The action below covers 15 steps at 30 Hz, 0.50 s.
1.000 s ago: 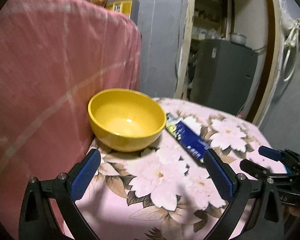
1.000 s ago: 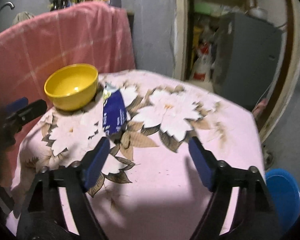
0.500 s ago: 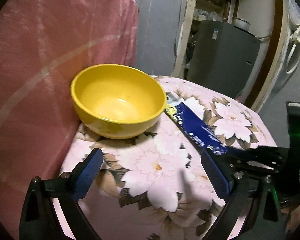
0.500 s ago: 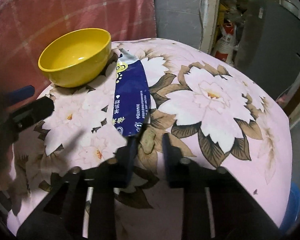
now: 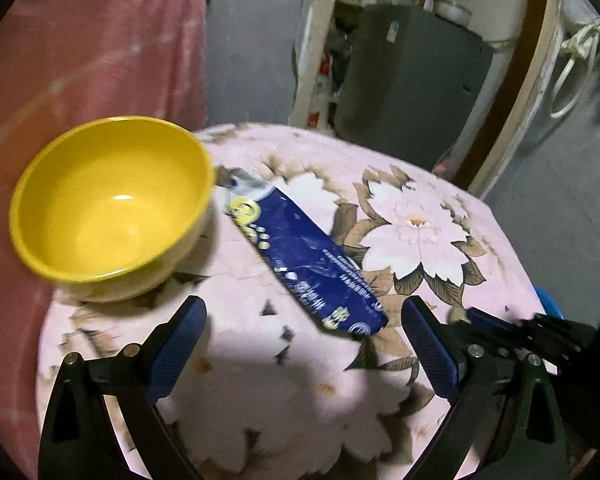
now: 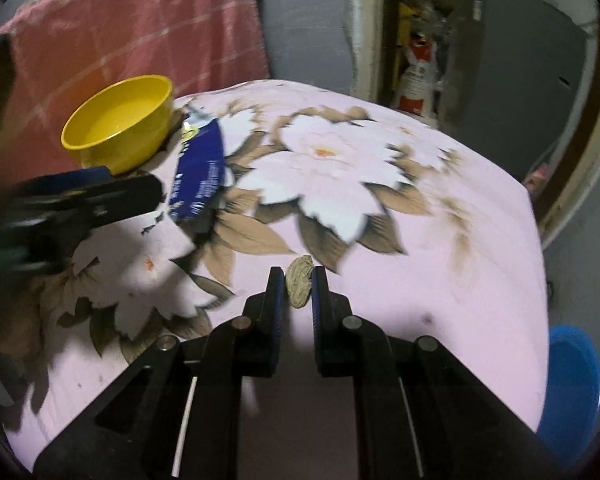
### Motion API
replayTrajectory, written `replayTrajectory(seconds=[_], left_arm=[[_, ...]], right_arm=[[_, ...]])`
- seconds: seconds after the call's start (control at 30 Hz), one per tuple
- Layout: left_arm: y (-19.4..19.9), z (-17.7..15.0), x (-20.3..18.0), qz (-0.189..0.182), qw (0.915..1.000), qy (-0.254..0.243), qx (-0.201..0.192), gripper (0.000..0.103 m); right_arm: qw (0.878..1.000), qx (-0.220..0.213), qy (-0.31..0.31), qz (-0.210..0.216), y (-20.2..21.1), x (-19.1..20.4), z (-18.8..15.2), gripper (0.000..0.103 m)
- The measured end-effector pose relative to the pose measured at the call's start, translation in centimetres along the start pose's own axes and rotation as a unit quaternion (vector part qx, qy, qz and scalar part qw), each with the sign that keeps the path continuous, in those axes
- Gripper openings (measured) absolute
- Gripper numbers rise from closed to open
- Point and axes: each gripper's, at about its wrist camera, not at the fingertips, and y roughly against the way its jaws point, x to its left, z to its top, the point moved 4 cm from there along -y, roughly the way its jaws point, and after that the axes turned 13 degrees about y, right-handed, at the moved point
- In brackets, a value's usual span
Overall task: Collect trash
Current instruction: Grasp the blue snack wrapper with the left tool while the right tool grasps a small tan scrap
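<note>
A flat blue wrapper (image 5: pixel 304 264) lies on the pink floral tablecloth (image 5: pixel 420 216) beside a yellow bowl (image 5: pixel 108 208). My left gripper (image 5: pixel 304 344) is open just in front of the wrapper's near end, holding nothing. My right gripper (image 6: pixel 297 288) is shut on a small tan nutshell-like scrap (image 6: pixel 299 282), held just above the cloth. The wrapper (image 6: pixel 198 176) and bowl (image 6: pixel 120 124) also show in the right wrist view, with the left gripper's finger at the left.
A pink towel (image 6: pixel 140 24) hangs behind the bowl. A grey cabinet (image 5: pixel 412 80) stands past the table in a doorway. A blue bin (image 6: pixel 572 384) sits on the floor at the table's right.
My right gripper closed on the tan scrap near the wrapper's end and pulled back with it. My left gripper moved right toward the wrapper, staying open.
</note>
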Motion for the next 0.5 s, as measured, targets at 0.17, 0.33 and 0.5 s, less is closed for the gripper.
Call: replayTrajectory(seconds=[0.17, 0.33, 0.5], left_arm=[[-1.9, 0.7, -0.7, 0.011, 0.9995, 0.008, 0.028, 0.095], [-3.1, 1.1, -0.6, 0.023, 0.9983, 0.028, 0.046, 0.077], [-3.2, 1.5, 0.0, 0.029, 0.9979, 0.041, 0.041, 0.055]], right_arm=[[1.000, -0.010, -0.021, 0.002, 1.0, -1.0, -0.9, 0.030], [0.999, -0.018, -0.031, 0.006, 1.4, -1.2, -1.5, 0.030], [0.999, -0.023, -0.041, 0.011, 1.1, -1.2, -1.6, 0.030]])
